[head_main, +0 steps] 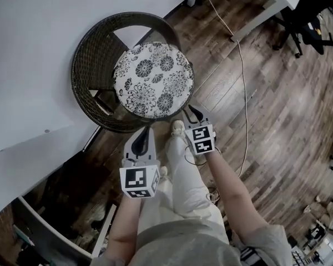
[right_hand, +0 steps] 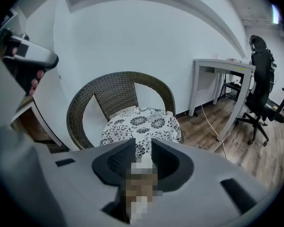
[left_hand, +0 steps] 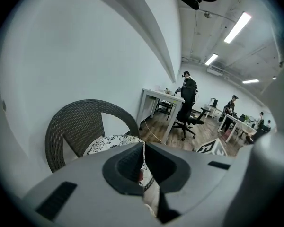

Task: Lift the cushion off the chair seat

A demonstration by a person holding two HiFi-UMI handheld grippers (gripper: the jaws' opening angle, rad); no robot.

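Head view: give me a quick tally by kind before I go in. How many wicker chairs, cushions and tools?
Wicker chair: 1
Cushion: 1
Tools: 2, the left tool and the right tool
Total: 4

Open-plan office. Far right: white desks (right_hand: 222, 66), black swivel chair (right_hand: 261, 91), ppl at workstations (left_hand: 232, 107). Strip lights (left_hand: 240, 26) on bare ceiling, wood-look floor (head_main: 277, 104), loose cable (head_main: 242, 76) across it.
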